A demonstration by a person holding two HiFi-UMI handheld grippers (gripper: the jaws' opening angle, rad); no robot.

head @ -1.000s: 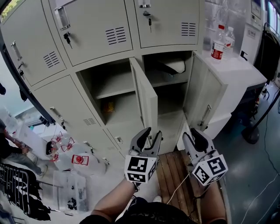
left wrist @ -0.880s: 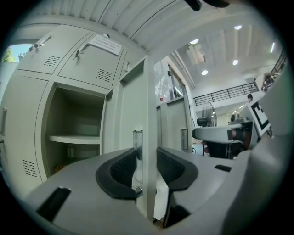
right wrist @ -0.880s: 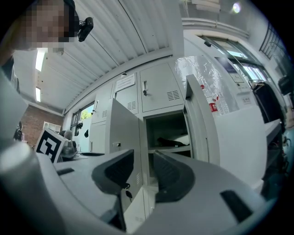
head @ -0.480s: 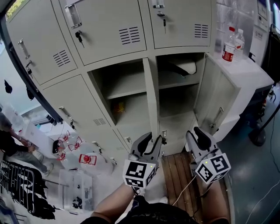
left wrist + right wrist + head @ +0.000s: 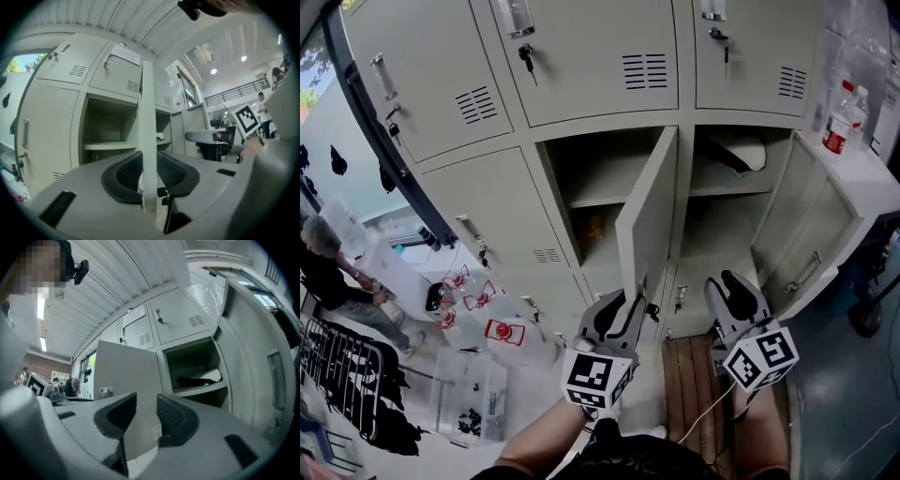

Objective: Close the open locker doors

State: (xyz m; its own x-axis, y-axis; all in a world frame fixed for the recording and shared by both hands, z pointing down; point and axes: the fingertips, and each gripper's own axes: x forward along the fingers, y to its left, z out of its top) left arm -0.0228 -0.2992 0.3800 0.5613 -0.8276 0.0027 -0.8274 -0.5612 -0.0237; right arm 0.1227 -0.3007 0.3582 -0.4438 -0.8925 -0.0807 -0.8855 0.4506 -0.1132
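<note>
The left gripper, its jaws just closing, pinches the low free edge of the middle locker door. This stiff, light sheet-metal panel should swing easily from there. Right of that door, the right gripper hangs spread and empty. Farther right, the right locker door stands wide open.

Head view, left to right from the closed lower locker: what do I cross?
Closed locker door → left open compartment → middle open door → right open compartment → right open door → water bottles.
</note>
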